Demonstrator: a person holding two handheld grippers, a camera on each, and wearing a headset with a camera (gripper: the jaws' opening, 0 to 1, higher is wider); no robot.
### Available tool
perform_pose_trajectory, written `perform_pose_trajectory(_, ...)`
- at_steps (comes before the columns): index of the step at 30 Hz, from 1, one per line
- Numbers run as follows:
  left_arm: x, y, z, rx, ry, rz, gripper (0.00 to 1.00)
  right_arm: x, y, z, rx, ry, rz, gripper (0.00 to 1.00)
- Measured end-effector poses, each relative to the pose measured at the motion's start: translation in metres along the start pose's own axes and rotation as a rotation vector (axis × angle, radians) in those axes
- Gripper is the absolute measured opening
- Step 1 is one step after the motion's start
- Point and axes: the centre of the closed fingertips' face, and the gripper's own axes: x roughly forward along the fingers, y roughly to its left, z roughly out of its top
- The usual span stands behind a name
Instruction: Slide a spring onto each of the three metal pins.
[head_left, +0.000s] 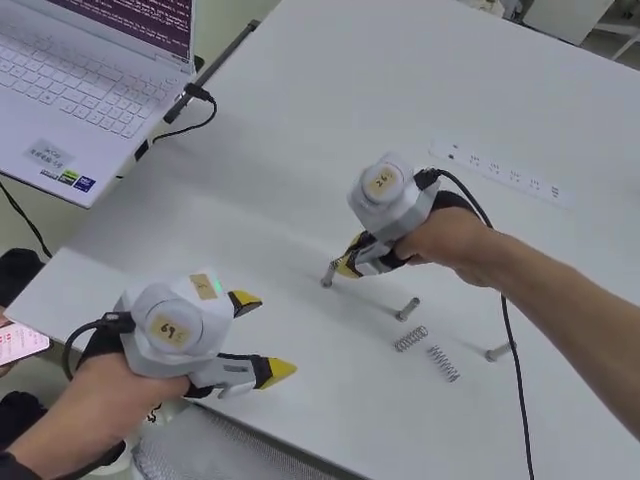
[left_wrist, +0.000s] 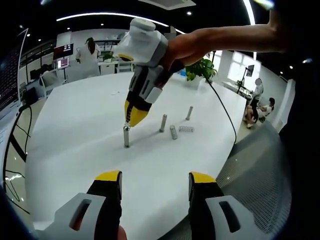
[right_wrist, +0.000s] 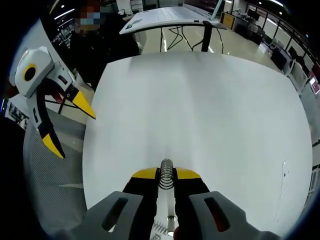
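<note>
Right gripper (head_left: 346, 267) clamped on spring (right_wrist: 166, 176) at pin (left_wrist: 126, 136); slight tilt could jam or flick it; left gripper (head_left: 264, 336) spread, empty

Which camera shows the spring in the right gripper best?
The right gripper view: the spring stands close up, pinched between the right gripper's yellow tips. In the left gripper view it is at most a tiny shape at those tips, above the upright pin. In the head view the gripper hides it.

Smooth matt white tabletop (head_left: 300, 120). Dull grey metal middle pin (head_left: 407, 309); bright wire spring (head_left: 411, 338) at its 6 o'clock. Grey plastic left gripper (head_left: 262, 335), yellow tips.
</note>
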Motion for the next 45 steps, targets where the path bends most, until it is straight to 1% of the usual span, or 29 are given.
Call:
perform_pose_trajectory(21,0.0,0.0,0.0,0.0,-0.002,0.0,0.49,0.003,0.001,0.004,0.008,-0.001,0.002,0.09)
perform_pose_trajectory(35,0.002,-0.002,0.002,0.003,-0.004,-0.005,0.48,0.004,0.0,0.007,0.002,-0.006,-0.009,0.09)
perform_pose_trajectory(41,0.002,-0.003,0.001,0.005,-0.003,-0.007,0.48,0.006,0.001,0.008,-0.003,-0.006,-0.01,0.09)
perform_pose_trajectory(45,0.002,-0.003,0.001,0.004,-0.002,-0.006,0.48,0.007,0.004,0.012,-0.011,-0.01,-0.011,0.1)
